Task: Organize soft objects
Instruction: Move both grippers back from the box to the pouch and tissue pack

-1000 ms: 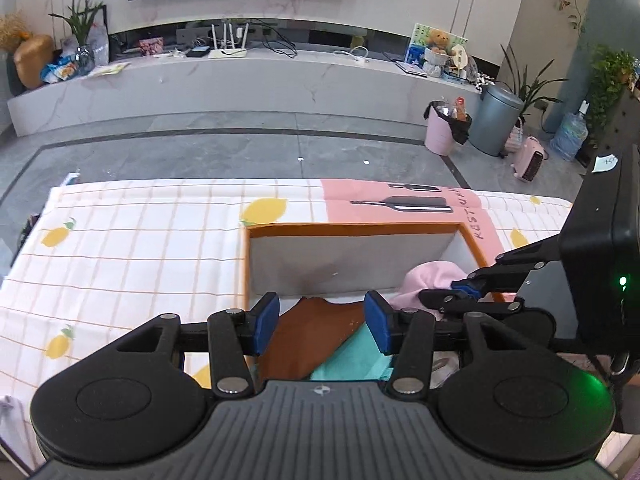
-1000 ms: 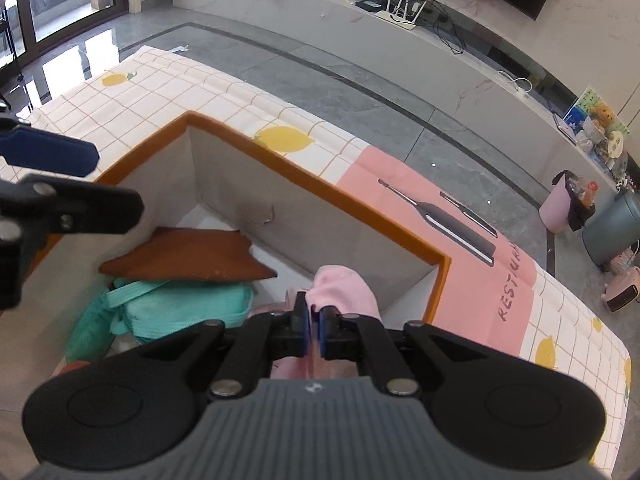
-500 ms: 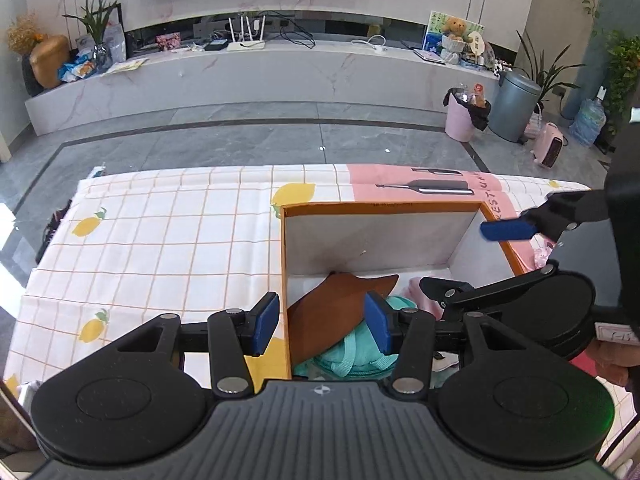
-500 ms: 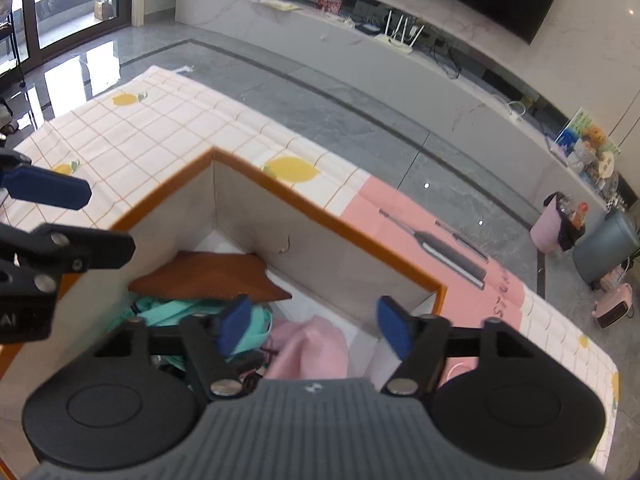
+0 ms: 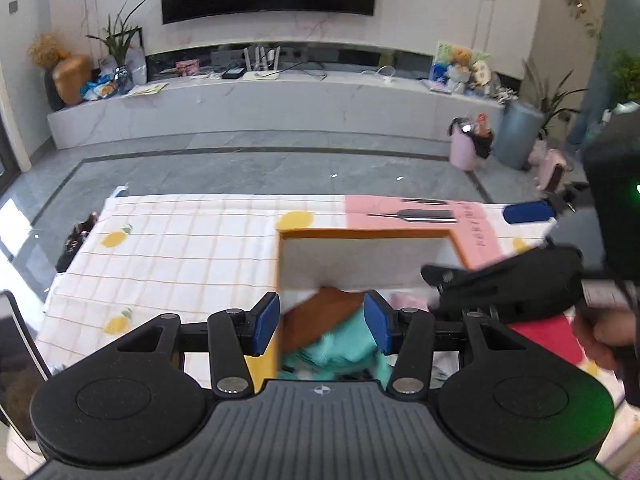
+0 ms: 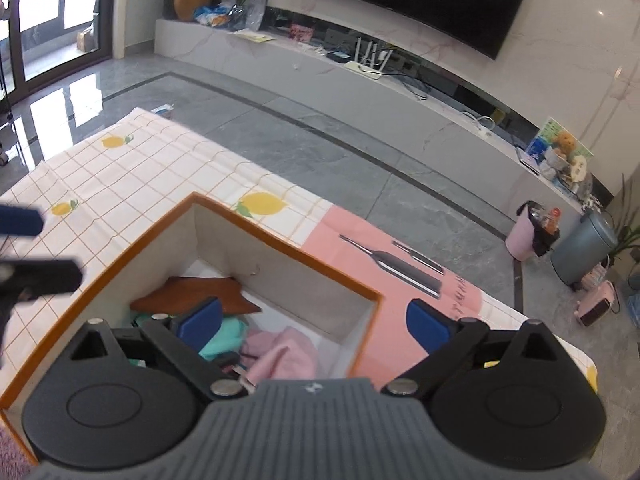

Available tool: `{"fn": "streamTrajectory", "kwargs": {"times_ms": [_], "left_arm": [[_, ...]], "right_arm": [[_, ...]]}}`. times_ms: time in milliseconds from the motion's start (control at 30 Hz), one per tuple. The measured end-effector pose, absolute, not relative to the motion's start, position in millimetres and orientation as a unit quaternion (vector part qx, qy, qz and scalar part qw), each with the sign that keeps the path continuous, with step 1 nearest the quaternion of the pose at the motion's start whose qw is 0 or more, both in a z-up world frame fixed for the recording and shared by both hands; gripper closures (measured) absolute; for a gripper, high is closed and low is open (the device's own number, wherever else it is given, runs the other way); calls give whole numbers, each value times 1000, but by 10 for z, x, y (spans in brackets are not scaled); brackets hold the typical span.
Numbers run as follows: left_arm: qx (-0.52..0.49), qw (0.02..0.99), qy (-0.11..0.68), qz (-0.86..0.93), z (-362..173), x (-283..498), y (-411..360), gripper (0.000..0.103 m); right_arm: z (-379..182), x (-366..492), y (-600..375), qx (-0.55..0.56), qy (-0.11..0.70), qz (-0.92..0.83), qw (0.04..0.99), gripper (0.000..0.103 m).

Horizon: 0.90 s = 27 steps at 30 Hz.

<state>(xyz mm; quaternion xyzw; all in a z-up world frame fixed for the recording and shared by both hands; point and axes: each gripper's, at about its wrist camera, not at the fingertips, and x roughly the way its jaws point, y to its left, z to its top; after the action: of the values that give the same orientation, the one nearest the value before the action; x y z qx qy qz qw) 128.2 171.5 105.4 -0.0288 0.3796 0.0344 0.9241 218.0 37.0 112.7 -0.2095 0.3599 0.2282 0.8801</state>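
Right wrist: right tool (image 6: 316, 322) just spread, empty, over box (image 6: 280, 240); left tool (image 5: 322, 326) parted, empty.

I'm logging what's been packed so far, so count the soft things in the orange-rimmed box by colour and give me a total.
Brown cloth: 1
Teal cloth: 1
Pink cloth: 1
Total visible in the box: 3. Anything underneath is hidden.
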Motion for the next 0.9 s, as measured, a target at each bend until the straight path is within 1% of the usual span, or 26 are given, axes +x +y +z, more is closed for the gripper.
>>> {"fn": "streamTrajectory", "kwargs": {"times_ms": [200,333,467,633,767,900], "left_arm": [[3,941,339,12,969,809,1271,45],[-16,942,333,-17,827,604,954,45],[5,949,311,-44,668,437,554,45],[-8,948,306,-85,424,319,100,45],[21,951,293,-99,233,295,-263,45],[52,949,286,-121,91,367,-638,45]], "right_arm": [[1337,1897,-280,-193,345,178,901,6],[1331,1557,-829,-193,324,156,913,6],[1076,1239,-1364,-195,319,92,923,6],[565,1026,-1925,-171,351,57,919,6],[247,1062,-2227,-175,390,36,903,6],[126,1186,-2473,-178,385,51,904,6]]}}
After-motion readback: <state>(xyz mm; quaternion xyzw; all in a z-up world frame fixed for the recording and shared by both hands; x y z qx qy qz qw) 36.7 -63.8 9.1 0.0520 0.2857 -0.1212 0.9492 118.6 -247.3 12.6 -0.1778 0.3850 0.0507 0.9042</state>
